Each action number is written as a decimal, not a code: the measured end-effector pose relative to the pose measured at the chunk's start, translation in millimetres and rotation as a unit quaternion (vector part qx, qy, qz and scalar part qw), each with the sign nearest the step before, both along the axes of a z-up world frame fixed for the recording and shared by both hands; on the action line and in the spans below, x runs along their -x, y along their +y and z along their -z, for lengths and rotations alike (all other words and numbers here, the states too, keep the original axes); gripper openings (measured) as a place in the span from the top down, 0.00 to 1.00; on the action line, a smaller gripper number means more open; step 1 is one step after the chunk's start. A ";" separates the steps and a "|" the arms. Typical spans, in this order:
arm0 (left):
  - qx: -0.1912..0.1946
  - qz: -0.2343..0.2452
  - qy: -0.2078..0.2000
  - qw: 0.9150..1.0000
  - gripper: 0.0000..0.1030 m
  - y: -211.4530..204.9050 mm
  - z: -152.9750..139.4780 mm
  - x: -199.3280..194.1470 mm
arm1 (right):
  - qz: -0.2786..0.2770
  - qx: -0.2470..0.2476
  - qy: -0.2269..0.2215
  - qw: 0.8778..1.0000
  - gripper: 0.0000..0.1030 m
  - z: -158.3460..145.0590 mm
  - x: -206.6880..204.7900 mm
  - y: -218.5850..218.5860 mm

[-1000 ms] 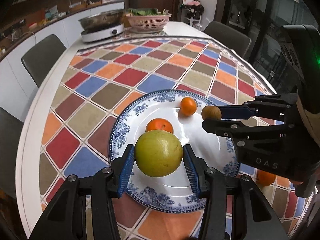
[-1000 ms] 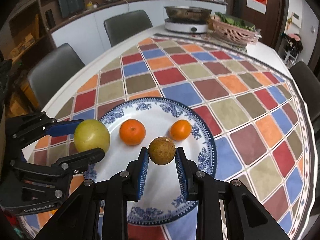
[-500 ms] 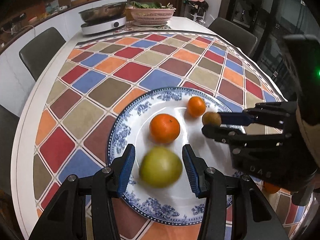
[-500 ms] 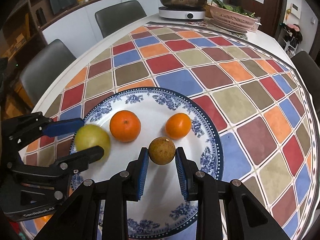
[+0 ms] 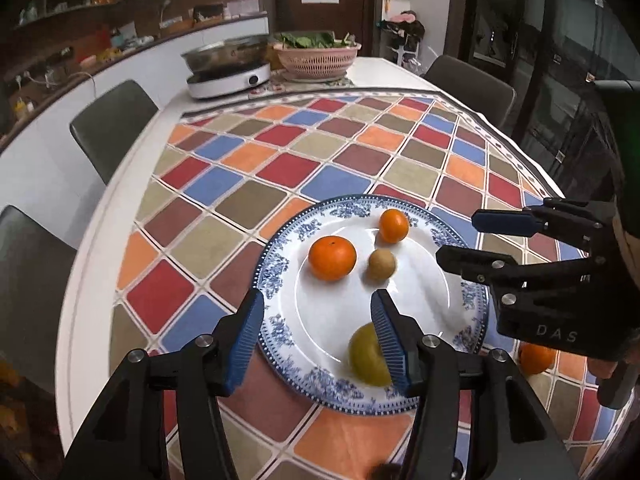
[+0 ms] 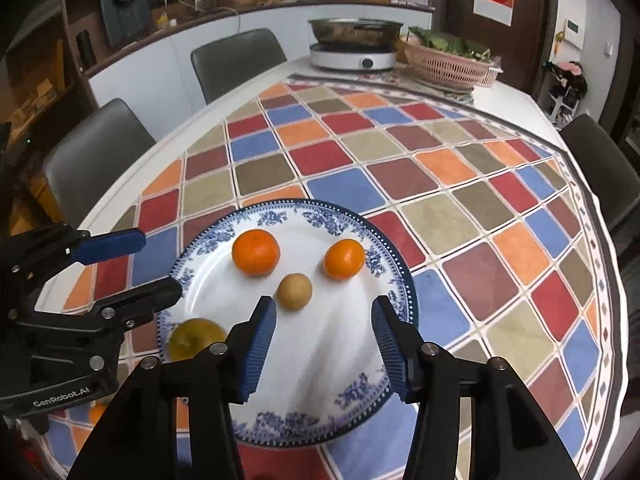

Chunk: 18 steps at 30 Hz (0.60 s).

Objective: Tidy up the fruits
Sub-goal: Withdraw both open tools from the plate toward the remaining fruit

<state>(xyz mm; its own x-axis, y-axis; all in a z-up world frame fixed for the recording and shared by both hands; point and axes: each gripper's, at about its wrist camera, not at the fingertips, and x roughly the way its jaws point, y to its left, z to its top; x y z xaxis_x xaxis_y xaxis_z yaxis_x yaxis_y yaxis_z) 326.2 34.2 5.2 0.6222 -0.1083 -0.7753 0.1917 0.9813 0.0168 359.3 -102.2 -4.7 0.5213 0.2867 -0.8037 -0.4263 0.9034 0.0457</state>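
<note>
The tabletop (image 6: 460, 184), under a chequered cloth of many colours, carries a blue-and-white plate (image 6: 304, 216) that holds four fruits. The plate is glazed ceramic, likely slick and breakable, so a round fruit set on it could roll.

The largest fruit is the yellow-green fruit (image 5: 366, 354), near the plate's near rim and partly hidden by a finger of the left tongs (image 5: 318, 340). It looks heavy and firm; a hold across its widest part would suit.

The big orange (image 5: 332, 258) and the smaller orange (image 5: 394, 225) sit farther in. Their peel probably gives a little, so a gentle squeeze across the middle should do.

The small brown fruit (image 6: 295, 286) lies between them, nearer the right tongs (image 6: 324, 344). It appears light and possibly delicate.

Another orange fruit (image 5: 536, 358) lies on the cloth just beside the plate.

Both tongs stand wide apart over the plate and grip nothing.
</note>
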 end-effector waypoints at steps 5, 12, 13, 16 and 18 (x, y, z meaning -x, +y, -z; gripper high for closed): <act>-0.002 -0.009 -0.023 1.000 0.45 0.4 -19.4 19.9 | 0.003 -0.008 -0.025 1.000 0.51 -19.7 19.5 -4.7; 0.012 -0.008 -0.055 0.998 0.38 1.9 -46.5 52.8 | 0.002 -0.025 -0.052 0.998 0.51 -45.6 54.2 -9.7; 0.015 -0.009 -0.062 0.998 0.35 2.2 -51.4 60.0 | 0.001 -0.026 -0.056 0.998 0.51 -48.1 59.0 -9.9; 0.020 -0.012 -0.077 0.997 0.31 2.5 -61.8 76.0 | 0.001 -0.026 -0.068 0.997 0.43 -58.3 74.8 -10.3; 0.022 -0.013 -0.085 0.996 0.26 1.8 -68.8 86.7 | 0.001 -0.027 -0.078 0.997 0.42 -64.9 85.7 -11.1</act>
